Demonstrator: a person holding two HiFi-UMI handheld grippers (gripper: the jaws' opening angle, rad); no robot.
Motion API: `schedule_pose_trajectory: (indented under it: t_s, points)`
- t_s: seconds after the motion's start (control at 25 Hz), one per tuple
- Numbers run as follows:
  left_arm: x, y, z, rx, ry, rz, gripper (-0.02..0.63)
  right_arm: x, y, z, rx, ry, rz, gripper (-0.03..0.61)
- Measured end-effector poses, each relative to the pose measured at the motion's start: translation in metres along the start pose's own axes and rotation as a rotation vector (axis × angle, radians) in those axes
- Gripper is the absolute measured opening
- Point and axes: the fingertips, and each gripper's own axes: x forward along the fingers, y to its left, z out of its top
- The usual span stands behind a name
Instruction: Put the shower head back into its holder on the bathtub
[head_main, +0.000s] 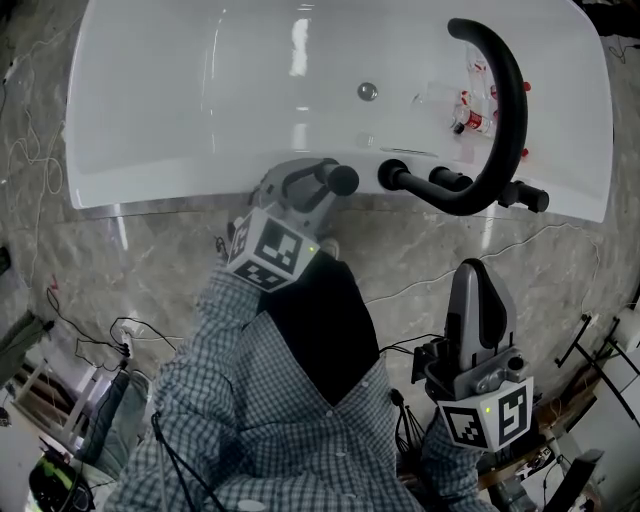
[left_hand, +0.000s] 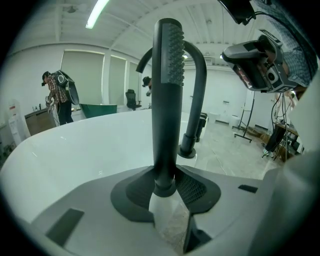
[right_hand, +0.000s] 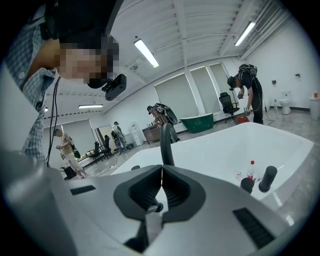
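The black shower head (left_hand: 167, 90) stands upright as a slim wand over the white bathtub's near rim (left_hand: 75, 165); from above only its round top (head_main: 341, 180) shows. My left gripper (head_main: 322, 182) is shut on the wand's lower end (left_hand: 165, 187), so whatever holds it on the rim is hidden. Just right of it are the black knobs (head_main: 396, 176) and the tall arched faucet (head_main: 505, 110). My right gripper (head_main: 472, 270) hangs below the tub over the marble floor. Its pads (right_hand: 150, 187) are pressed together with nothing between them.
Small bottles with red caps (head_main: 470, 112) lie inside the bathtub (head_main: 200, 90) near the drain (head_main: 367, 92). Cables (head_main: 130, 335) trail across the marble floor beside my legs. Stands and gear (head_main: 590, 340) crowd the right. People (left_hand: 57, 95) move about far behind.
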Motion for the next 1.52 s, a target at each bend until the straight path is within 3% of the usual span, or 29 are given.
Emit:
schedule_pose_trajectory:
  t_s: [0.52, 0.84, 1.32, 1.4, 1.52]
  points:
    - [0.012, -0.006, -0.009, 0.050, 0.037, 0.023, 0.132, -0.006, -0.007, -0.016, 0.012, -0.019, 0.001, 0.015]
    - [0.010, -0.007, -0.017, -0.026, 0.114, 0.019, 0.132, -0.014, -0.002, -0.008, 0.015, -0.032, 0.007, 0.015]
    - [-0.025, -0.016, -0.016, -0.045, 0.212, 0.011, 0.132, -0.030, 0.006, 0.009, 0.034, -0.049, 0.002, 0.015]
    - [-0.039, -0.019, -0.006, -0.065, 0.214, 0.014, 0.111, -0.034, 0.011, 0.020, 0.029, -0.051, 0.006, 0.015]
    - [-0.066, -0.024, 0.015, -0.127, 0.184, 0.006, 0.012, -0.042, 0.025, 0.039, 0.008, -0.055, 0.009, 0.015]
